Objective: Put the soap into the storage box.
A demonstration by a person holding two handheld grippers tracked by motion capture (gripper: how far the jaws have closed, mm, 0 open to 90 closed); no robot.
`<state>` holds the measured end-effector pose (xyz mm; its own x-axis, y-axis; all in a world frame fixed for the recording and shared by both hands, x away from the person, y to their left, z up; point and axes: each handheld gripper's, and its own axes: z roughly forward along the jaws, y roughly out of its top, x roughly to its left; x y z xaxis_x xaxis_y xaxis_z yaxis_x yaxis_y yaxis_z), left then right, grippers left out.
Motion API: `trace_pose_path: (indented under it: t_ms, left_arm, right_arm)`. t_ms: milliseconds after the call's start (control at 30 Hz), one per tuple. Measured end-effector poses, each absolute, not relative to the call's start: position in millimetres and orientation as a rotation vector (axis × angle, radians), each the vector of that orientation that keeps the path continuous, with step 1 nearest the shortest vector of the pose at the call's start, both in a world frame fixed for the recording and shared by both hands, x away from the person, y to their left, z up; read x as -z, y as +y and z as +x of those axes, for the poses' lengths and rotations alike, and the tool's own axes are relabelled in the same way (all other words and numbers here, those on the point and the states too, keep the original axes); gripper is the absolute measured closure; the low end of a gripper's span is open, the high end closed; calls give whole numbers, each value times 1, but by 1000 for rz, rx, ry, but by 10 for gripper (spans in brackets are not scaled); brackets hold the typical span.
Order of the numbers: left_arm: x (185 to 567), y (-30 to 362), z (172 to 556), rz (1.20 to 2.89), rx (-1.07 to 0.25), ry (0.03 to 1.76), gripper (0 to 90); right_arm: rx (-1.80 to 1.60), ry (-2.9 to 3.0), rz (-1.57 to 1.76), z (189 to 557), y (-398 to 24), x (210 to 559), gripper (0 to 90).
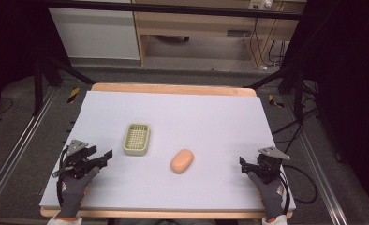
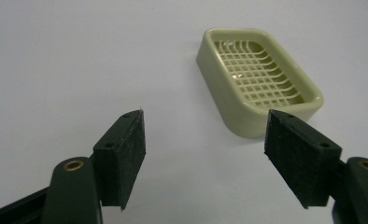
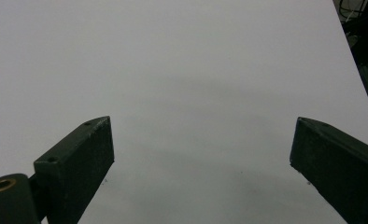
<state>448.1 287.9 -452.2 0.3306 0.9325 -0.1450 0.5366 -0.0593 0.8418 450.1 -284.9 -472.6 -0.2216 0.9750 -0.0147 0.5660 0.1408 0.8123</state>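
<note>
Even overhead light brightens the table (image 1: 210, 117); surroundings stay dark, shadows are soft, and close jaws look slightly blurred.

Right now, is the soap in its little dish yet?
Not yet. The orange soap lies on the table, apart from the empty soap dish. Nothing is in hand: the left gripper and right gripper are open. Probably picking up and placing the soap remains.

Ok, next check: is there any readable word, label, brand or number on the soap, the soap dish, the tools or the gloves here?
None can be read.
Soap: plain orange, no stamp visible.
Soap dish: plain cream grid, no marking.
Left tool and right tool: bare black pads, no lettering.
Right glove: a small reddish mark near the cuff, too small and blurred to read.
</note>
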Motion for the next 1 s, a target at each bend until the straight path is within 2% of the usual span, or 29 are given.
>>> trace_pose_path:
  t_ms: [1000]
  left_arm:
    - [443,257,442,1760,-542,1244,328]
  right_arm:
    - [-942,1807,1474,446,-284,471,69]
